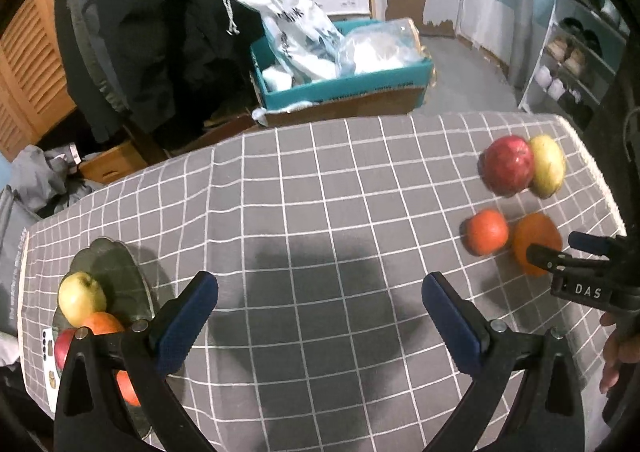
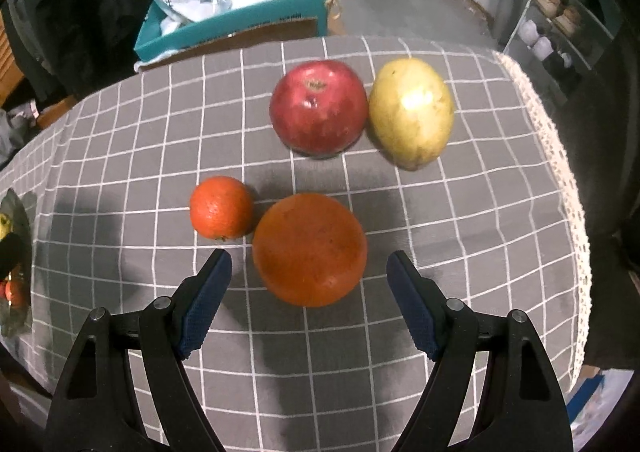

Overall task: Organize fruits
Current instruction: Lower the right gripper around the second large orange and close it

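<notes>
Already the glass dish holds a yellow apple and oranges.

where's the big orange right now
In the right wrist view, the big orange sits on the checked tablecloth just ahead of the open right gripper, beside the small orange.

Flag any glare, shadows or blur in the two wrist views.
Right wrist: bright glare patch on the yellow fruit, soft dark shadows on the checked cloth, strong fisheye bending of its grid. Left wrist: broad shadow mid-cloth, red apple slightly smeared.
</notes>
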